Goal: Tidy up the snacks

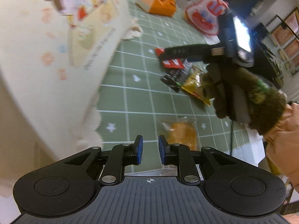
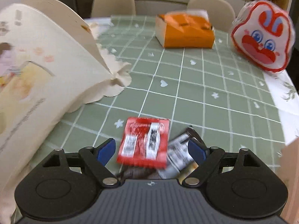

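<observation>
My left gripper (image 1: 150, 141) hovers over the green checked tablecloth (image 1: 134, 93); its blue pads stand a narrow gap apart with nothing between them. A wrapped orange pastry (image 1: 181, 134) lies just ahead of its right finger. My right gripper (image 2: 151, 145), also seen from the side (image 1: 168, 56) in a brown furry glove (image 1: 243, 97), is open wide over a small heap of packets. A red packet (image 2: 143, 143) (image 1: 172, 63) lies between its fingers without touching the left pad. A black-and-white packet (image 2: 179, 153) and a yellow one (image 1: 194, 85) lie beside it.
A big cream bag with cartoon print (image 1: 56, 56) (image 2: 37, 74) fills the left side. An orange box (image 2: 185, 31) (image 1: 157, 1) and a red-and-white rabbit-face pack (image 2: 261, 39) (image 1: 203, 16) stand at the far end. Two chairs (image 2: 114, 1) stand behind the table.
</observation>
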Tool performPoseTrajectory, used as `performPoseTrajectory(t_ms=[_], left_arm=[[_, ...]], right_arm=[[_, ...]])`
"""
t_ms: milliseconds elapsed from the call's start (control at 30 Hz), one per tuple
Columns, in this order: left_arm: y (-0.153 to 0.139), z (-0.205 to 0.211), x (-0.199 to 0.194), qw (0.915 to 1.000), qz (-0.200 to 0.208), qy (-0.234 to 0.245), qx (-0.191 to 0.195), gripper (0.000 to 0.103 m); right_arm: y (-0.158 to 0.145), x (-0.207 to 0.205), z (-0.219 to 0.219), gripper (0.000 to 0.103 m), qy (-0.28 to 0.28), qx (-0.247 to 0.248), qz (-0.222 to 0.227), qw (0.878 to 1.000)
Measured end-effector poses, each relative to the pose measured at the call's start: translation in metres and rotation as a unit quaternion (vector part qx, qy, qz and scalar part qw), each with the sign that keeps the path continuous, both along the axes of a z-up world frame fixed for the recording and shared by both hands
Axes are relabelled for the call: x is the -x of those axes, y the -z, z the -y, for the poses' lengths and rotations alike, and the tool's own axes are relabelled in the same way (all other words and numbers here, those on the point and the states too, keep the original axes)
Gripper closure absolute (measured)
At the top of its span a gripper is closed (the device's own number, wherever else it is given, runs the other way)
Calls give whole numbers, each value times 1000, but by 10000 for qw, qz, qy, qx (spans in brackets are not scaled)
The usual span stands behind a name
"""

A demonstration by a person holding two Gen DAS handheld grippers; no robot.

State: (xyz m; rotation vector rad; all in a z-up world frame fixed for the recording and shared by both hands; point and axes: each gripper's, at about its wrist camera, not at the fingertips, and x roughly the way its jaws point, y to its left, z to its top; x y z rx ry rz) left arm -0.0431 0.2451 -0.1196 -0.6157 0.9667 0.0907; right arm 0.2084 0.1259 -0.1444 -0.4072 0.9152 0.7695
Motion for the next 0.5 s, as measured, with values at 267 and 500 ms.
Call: performPoseTrajectory(t_ms=[267, 500], left_arm=[[2, 16, 0, 9996, -7, 228, 139, 80], [-18, 60, -11, 9951, 94, 771, -619, 79]], right_arm=[[2, 11, -7, 44, -447, 309, 29, 9985], [-32, 55, 61, 60, -869, -23, -14, 9962]])
